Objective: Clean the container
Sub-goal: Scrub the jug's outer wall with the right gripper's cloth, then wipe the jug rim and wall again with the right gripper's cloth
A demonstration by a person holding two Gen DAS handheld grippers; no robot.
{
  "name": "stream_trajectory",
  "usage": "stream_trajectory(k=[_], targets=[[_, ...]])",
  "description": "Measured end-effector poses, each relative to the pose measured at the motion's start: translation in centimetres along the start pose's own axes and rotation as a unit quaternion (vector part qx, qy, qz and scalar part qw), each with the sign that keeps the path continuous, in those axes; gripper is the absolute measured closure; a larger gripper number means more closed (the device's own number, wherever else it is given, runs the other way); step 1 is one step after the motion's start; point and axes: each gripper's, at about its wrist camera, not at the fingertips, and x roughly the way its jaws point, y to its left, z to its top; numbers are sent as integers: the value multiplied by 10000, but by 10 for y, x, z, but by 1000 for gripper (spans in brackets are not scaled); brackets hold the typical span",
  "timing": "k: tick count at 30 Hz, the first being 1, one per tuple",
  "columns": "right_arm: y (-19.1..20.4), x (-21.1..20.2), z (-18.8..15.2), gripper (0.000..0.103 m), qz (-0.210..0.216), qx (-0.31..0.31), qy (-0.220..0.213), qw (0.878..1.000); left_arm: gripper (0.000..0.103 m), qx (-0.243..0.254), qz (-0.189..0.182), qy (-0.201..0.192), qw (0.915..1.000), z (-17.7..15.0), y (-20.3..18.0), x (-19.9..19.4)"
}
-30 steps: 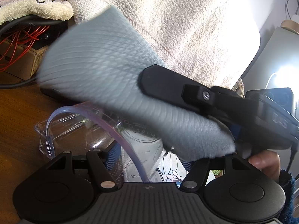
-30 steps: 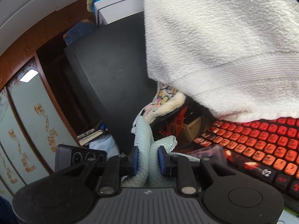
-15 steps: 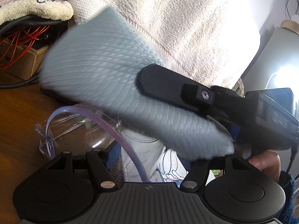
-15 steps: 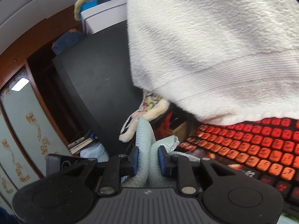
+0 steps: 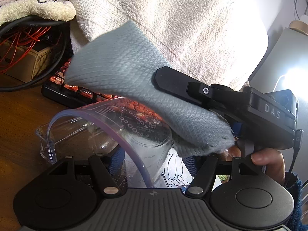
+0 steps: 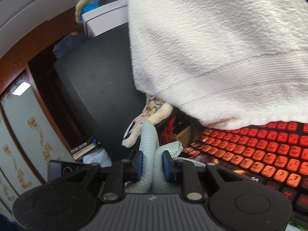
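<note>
your left gripper (image 5: 152, 165) is clamped on the clear jug (image 5: 134, 132), mouth tilted up toward the cloth (image 5: 134, 88) pinched in your right gripper (image 6: 152, 163) just above its rim.

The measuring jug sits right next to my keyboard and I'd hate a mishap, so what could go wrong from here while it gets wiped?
1. The clear measuring jug lies tilted between the left gripper jaws; pushing the blue-grey cloth in may twist it loose.
2. The lit orange keyboard lies just behind; drips or a dropped jug could land there.
3. The right gripper pinches only a bunched fold of cloth, which may slip out mid-wipe.
</note>
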Motion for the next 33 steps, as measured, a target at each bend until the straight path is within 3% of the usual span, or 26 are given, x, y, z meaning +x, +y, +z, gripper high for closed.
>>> stream_trajectory(k=[6, 17, 28, 33], targets=[[4, 3, -1, 81, -42, -26, 2, 10000, 38, 0, 0, 0, 10000, 0, 0, 0], [20, 12, -8, 82, 435, -222, 273, 9984, 38, 1, 1, 1, 10000, -1, 1, 0], [-2, -1, -1, 83, -12, 10, -1, 10000, 38, 0, 0, 0, 10000, -1, 0, -1], [3, 4, -3, 81, 5, 19, -4, 10000, 38, 1, 0, 1, 10000, -1, 1, -1]])
